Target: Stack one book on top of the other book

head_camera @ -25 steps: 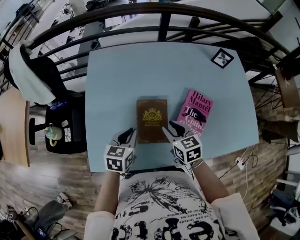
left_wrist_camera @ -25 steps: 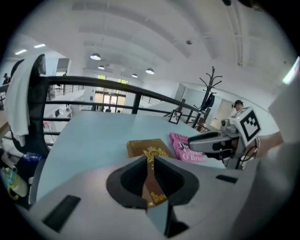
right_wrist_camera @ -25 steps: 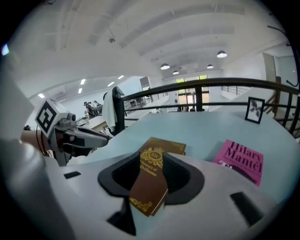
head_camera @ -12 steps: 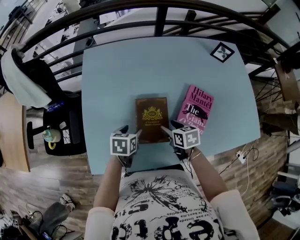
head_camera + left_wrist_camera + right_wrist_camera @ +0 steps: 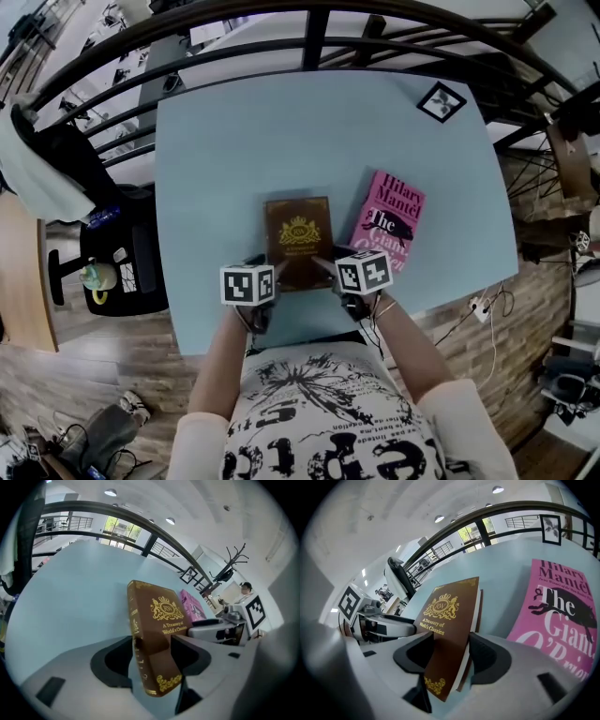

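I have both tools down at the near edge of the brown book (image 5: 298,239), which lies flat on the pale blue table (image 5: 281,141), roughly at its middle and closer to my side. The left gripper (image 5: 262,272) sits at the book's near left corner and the right gripper (image 5: 328,267) at its near right corner, each slanting forward and down toward the tabletop with its marker cube turned up to the head camera. My forearms (image 5: 220,375) reach out from the body about parallel, the left one close to straight ahead, the right one (image 5: 403,347) angled slightly inward, wrists low over the table edge. In the left gripper view the jaws stand spread wide, with the spine corner of the book between them and a strip of table showing on the spine side, so nothing is clamped. The right gripper view shows the same on the other side: jaws spread, the book's page-edge corner between them and not pinched. Each tool shows in the other's view across the cover. The pink book (image 5: 389,220) lies flat just to the right of the brown one, tilted a little, close beside it but apart.
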The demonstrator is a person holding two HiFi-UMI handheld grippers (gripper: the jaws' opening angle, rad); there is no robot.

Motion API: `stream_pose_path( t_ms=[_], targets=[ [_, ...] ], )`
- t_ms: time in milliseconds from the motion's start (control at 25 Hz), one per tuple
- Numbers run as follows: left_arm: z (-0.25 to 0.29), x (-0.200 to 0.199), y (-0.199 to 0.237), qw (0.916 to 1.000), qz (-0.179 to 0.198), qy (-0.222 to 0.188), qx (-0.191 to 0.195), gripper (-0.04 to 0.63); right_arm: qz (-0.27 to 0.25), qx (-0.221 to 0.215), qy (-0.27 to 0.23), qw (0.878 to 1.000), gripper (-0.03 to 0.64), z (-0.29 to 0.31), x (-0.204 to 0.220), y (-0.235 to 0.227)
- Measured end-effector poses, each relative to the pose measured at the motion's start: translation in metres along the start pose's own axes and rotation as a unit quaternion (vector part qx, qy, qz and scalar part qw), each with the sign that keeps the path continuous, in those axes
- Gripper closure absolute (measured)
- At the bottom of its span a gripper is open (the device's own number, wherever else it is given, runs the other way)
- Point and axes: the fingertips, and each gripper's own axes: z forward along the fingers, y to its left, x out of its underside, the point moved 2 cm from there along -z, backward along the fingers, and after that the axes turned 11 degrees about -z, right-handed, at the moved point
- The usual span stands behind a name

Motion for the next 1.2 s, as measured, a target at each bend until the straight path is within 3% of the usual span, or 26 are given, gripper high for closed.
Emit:
stream_pose_path(
  t_ms=[440, 640, 1000, 1200],
  targets=[
    [0.002, -0.001, -0.005, 0.9996, 0.016, -0.001, -0.023, 0.35, 0.012, 0.008, -0.006, 1.0, 0.399, -0.001, 0.0, 0.001],
    [-0.007, -0.005, -0.015, 0.9981, 0.044, -0.009, -0.042, 0.351, 0.02, 0.01, -0.018, 1.0, 0.4, -0.011, 0.0, 0.003],
    [-0.026, -0.023, -0.07, 0.9939, 0.067, -0.061, -0.062, 0.351, 0.026, 0.008, -0.059, 0.998, 0.403, -0.06, -0.017, -0.013],
    [-0.019, -0.033, -0.119, 0.9921, 0.081, -0.081, -0.052, 0.351, 0.018, 0.02, -0.075, 0.997, 0.405, -0.103, -0.027, -0.042]
  ],
)
